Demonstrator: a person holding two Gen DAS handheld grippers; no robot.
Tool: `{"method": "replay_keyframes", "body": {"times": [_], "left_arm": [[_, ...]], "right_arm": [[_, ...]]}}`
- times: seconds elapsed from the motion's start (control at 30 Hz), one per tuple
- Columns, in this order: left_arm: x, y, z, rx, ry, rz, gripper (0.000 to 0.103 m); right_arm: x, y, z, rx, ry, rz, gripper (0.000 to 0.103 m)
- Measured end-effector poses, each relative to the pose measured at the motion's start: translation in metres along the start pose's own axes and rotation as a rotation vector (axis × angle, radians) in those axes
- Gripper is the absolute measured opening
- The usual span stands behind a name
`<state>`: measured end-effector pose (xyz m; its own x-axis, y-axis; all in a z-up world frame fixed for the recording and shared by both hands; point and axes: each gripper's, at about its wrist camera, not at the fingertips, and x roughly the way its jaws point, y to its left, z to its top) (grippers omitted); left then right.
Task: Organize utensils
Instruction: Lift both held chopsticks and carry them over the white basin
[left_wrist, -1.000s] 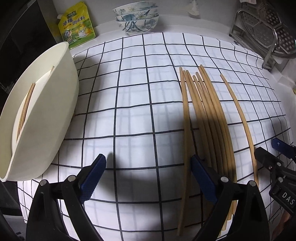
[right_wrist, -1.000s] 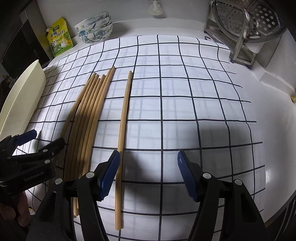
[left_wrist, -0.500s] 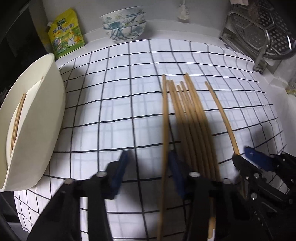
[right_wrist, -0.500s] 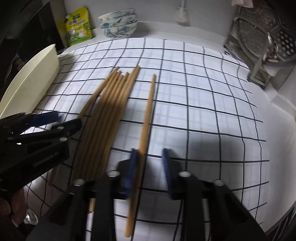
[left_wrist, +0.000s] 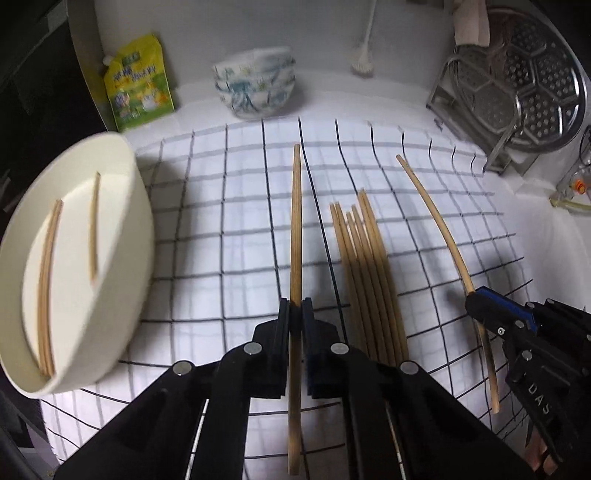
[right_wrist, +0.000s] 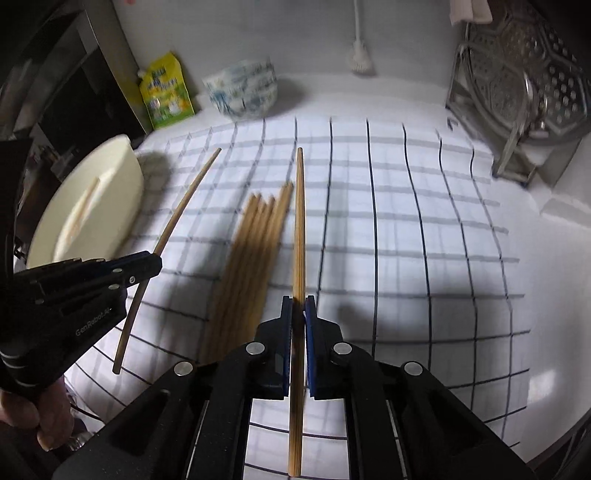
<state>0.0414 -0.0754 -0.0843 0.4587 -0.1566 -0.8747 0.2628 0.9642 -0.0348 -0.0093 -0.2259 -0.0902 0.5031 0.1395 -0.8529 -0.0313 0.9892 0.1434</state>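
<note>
- My left hand-held gripper (left_wrist: 295, 314) has just closed on one chopstick (left_wrist: 295, 221), lifted off the checked cloth (left_wrist: 221, 229); its long axis points away from me.
- The cream tray (left_wrist: 110, 258) lies to its left, nearest this hand.
- My right hand-held gripper (right_wrist: 298, 306) has likewise just closed, pinching another chopstick (right_wrist: 299, 221); five chopsticks (right_wrist: 251, 251) lie between us.
- Readable: "GenRobot.AI", "DAS".

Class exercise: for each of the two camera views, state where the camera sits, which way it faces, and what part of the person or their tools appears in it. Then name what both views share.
Left wrist view: sits on the left gripper, looking steeply down along its fingers at the checked cloth; shows those fingers shut on a chopstick, plus the right gripper at right.
Right wrist view: sits on the right gripper, facing likewise; shows the left gripper and a hand at left.
Shared: chopstick pile, cream tray, patterned bowls, yellow pouch.
</note>
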Motion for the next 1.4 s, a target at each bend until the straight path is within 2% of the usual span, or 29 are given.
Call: {"method": "replay_keyframes", "body": {"times": [0.23, 0.5, 0.77, 1.03, 1.23, 1.4], "left_arm": [[-0.051, 0.029, 0.024, -0.023, -0.117, 0.034, 0.007], [-0.095, 0.101, 0.024, -0.120, -0.206, 0.147, 0.007], [-0.099, 0.168, 0.013, -0.217, -0.190, 0.211, 0.007], [-0.100, 0.224, -0.001, -0.268, -0.171, 0.232, 0.007], [-0.091, 0.246, -0.001, -0.255, -0.171, 0.225, 0.007], [-0.072, 0.256, -0.002, -0.232, -0.135, 0.204, 0.007]], "right_arm": [[-0.029, 0.038, 0.034, -0.057, -0.078, 0.068, 0.007], [-0.026, 0.116, 0.080, -0.199, -0.122, 0.178, 0.007], [0.010, 0.190, 0.109, -0.268, -0.068, 0.298, 0.007], [0.032, 0.248, 0.116, -0.304, -0.047, 0.306, 0.007], [0.044, 0.267, 0.118, -0.292, -0.042, 0.314, 0.007], [0.064, 0.278, 0.115, -0.276, -0.009, 0.301, 0.007]]}}
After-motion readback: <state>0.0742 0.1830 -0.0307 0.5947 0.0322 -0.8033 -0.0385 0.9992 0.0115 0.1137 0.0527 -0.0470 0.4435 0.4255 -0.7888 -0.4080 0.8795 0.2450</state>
